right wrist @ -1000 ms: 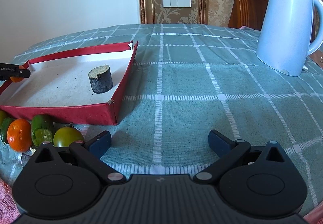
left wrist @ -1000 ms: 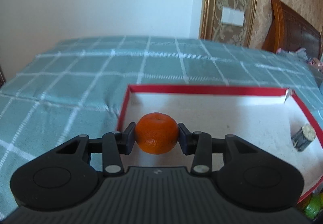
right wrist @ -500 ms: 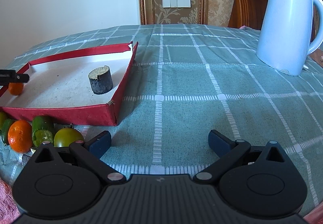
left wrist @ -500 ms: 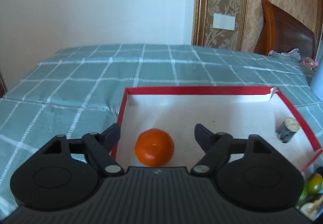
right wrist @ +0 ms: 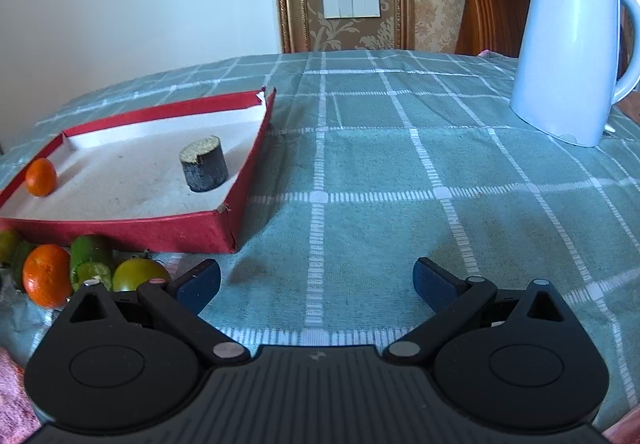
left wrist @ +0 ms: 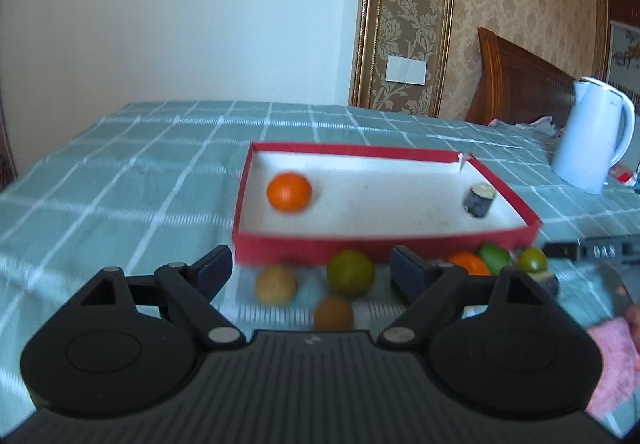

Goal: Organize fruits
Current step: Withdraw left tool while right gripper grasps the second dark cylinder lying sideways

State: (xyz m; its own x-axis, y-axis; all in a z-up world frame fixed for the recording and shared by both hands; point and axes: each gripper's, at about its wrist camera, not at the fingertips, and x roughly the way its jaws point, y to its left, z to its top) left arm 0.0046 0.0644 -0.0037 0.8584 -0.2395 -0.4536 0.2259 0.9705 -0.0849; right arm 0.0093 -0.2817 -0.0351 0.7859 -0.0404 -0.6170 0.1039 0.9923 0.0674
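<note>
The left tongs (left wrist: 311,270) stood wide with nothing between the pads; their jaws had just been opening, and the orange (left wrist: 289,191) they had carried a second before now lay in the tray (left wrist: 384,246), at its far left corner, well clear of them. The right tongs (right wrist: 316,280) were wide as well, empty, over bare checked cloth on the desk (right wrist: 400,171), with a white kettle (right wrist: 568,55) at the far right. So two things were in the tray: that orange and a dark stub (left wrist: 478,199) of something cylindrical near the right wall; what it was could not be told. The rest appeared to be left to do. In front of the tray's near wall lay a loose row on the cloth: a tan fruit (left wrist: 276,284), a brown one (left wrist: 333,312), a yellow-green one (left wrist: 350,272), a second orange (right wrist: 47,275), a green piece (right wrist: 91,258) and a small green tomato (right wrist: 138,275). The left view was blurred, so the count was rough. By my reading the job was in its early part, one fruit just set down and roughly half a dozen waiting just beside the tray.
</note>
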